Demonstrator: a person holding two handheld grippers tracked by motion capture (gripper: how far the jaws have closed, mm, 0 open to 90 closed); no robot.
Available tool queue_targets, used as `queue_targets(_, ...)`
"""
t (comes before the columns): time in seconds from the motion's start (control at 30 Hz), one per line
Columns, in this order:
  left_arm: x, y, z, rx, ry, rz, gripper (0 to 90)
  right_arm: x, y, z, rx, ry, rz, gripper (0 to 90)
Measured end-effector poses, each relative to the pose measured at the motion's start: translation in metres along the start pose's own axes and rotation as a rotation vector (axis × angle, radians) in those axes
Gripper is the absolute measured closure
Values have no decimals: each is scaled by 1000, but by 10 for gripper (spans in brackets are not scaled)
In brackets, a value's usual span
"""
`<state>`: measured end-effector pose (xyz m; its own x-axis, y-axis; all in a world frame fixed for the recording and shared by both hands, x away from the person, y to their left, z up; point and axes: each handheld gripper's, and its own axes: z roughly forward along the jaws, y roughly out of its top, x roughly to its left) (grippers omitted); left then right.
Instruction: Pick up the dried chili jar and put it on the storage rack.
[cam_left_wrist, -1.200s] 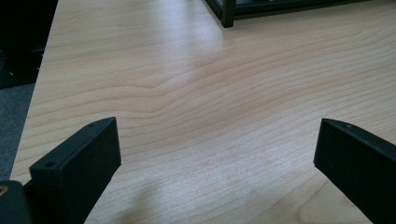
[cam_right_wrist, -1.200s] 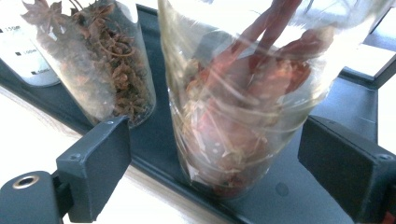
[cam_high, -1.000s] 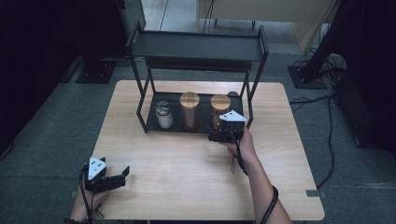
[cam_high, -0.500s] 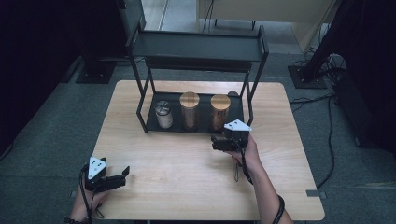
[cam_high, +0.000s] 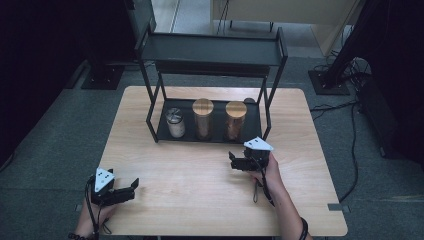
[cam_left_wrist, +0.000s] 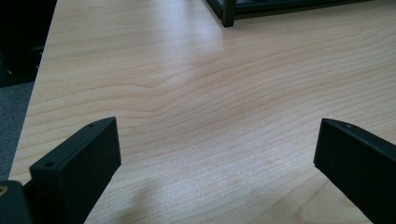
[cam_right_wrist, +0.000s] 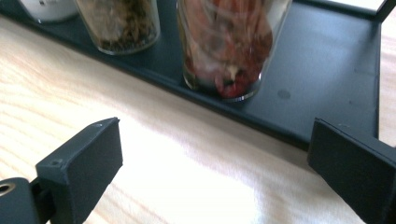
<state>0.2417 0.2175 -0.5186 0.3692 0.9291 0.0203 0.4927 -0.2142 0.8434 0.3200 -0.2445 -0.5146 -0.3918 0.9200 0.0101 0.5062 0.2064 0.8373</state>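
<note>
Hovering empty and wide-jawed just near of the right-hand wooden-lidded jar (cam_high: 235, 120) on the rack's lower shelf (cam_high: 252, 131), the right gripper (cam_high: 233, 161) had just been opening, seemingly having set it there.

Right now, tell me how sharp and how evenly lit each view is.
High view: dim, dark surroundings, the table softly lit, details small and grainy. Left gripper view: sharp wood grain, even light, soft shadows under the jaws. Right gripper view: the nearest jar and its red contents are blurred, and the tabletop in front of the rack's tray is glared nearly white.
</note>
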Motion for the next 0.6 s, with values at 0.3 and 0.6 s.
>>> queue_targets(0.3, 0, 0, 0, -1, -1, 2, 9, -4, -9, -2, 13, -10, 6, 32)
queue_targets(0.6, 0, 0, 0, 0, -1, 6, 9, -7, -15, -6, 14, -16, 13, 32)
